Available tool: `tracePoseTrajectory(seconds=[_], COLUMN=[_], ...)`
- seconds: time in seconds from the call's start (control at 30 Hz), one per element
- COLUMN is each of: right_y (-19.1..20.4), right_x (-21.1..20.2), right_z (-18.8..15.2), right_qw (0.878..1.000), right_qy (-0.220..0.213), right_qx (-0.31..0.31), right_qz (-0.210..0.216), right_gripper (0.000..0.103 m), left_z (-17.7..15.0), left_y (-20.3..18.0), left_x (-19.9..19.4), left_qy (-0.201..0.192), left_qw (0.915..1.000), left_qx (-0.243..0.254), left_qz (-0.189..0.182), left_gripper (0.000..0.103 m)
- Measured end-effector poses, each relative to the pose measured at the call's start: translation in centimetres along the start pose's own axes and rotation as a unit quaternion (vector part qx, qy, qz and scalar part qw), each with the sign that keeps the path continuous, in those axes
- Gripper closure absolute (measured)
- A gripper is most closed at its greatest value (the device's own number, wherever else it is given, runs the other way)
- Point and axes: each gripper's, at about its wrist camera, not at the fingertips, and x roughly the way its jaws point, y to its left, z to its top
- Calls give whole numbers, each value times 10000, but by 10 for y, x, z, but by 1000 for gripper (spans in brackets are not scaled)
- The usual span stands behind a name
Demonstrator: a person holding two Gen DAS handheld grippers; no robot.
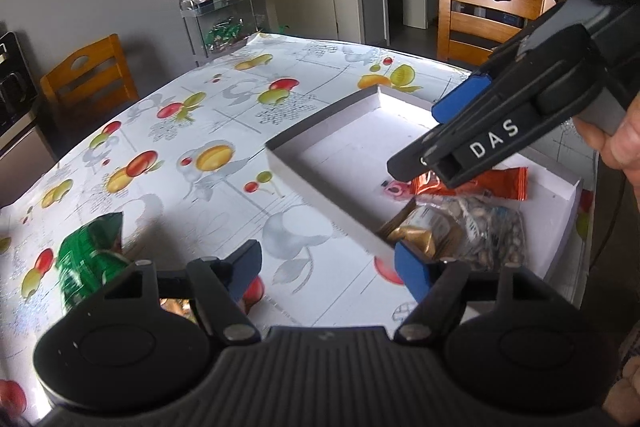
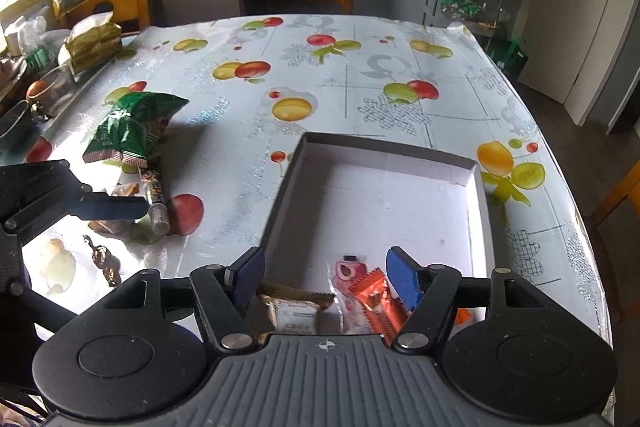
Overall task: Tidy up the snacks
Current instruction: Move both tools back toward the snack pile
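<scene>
Four snack packets are being kept in one white box [image 2: 482, 203], one green bag [image 2: 132, 125] at ten o'clock, while both the left gripper [image 1: 326, 263] and right gripper [image 2: 324, 273] are being held open, empty.

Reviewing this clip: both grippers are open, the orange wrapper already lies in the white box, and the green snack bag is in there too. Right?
Not quite. The green snack bag lies on the tablecloth, outside the white box, as the right wrist view shows. The rest holds.

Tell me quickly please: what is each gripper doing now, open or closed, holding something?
Left gripper: jaws open, holding nothing.
Right gripper: jaws open over the white box, holding nothing.
</scene>
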Motion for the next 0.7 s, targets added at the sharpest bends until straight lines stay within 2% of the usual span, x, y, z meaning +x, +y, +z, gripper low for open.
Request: tracePoseTrajectory(seconds=[0.13,0.47,0.7], right_y=[9,36,60], right_x=[0,6,11], right_z=[1,8,18], right_qw=[10000,9995,9977], right_qy=[-34,-73,-94], right_qx=[-8,-136,-368], right_qz=[55,284,559], right_gripper=[33,33,33], left_z=[-9,-30,-52], left_y=[7,29,51], left_x=[-10,-24,-29], left_qy=[-47,89,268], left_qw=[10000,9991,9966], left_qx=[-39,-230,-596], left_qz=[61,343,507], left_gripper=[23,23,23])
